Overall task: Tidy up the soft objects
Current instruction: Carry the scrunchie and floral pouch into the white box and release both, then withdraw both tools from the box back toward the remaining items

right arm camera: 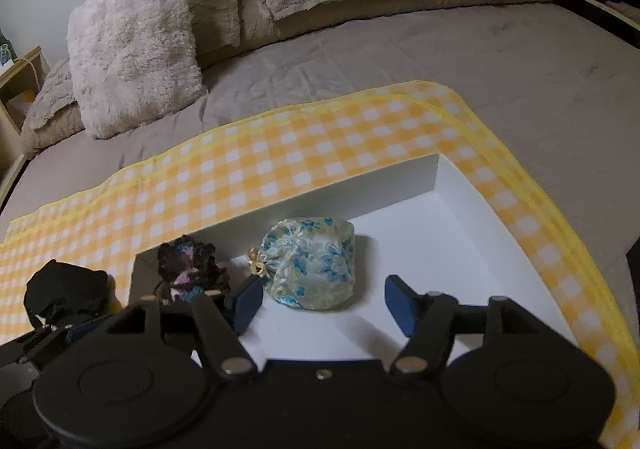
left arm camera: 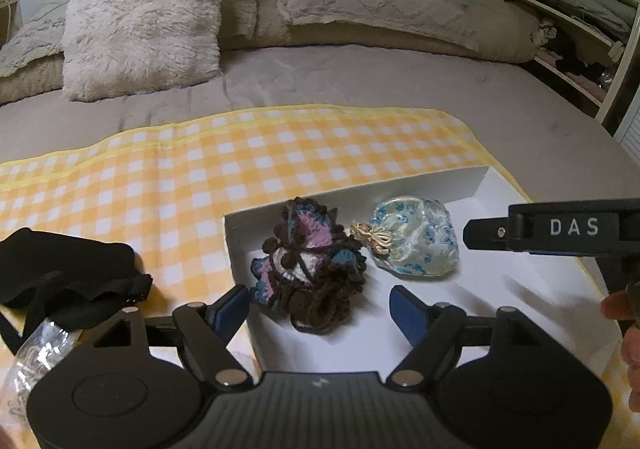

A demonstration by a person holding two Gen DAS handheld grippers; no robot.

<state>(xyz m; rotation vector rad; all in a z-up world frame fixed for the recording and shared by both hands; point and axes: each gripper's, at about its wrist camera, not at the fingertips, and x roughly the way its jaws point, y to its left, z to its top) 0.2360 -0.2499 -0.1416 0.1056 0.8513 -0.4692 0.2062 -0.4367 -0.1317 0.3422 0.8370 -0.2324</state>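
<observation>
My left gripper (left arm camera: 320, 305) is spread, pinching nothing; its body hides the white box's (left arm camera: 360, 185) near wall. My right gripper (right arm camera: 322, 307) is likewise spread and empty. Inside the box, the crocheted yarn piece (left arm camera: 308, 273) touches the floral drawstring pouch (left arm camera: 416, 241). Black fabric (left arm camera: 68, 277) lies left on the checkered cloth (left arm camera: 200, 177), partly cut off. Fluffy pillow (left arm camera: 144, 9) beyond.
</observation>
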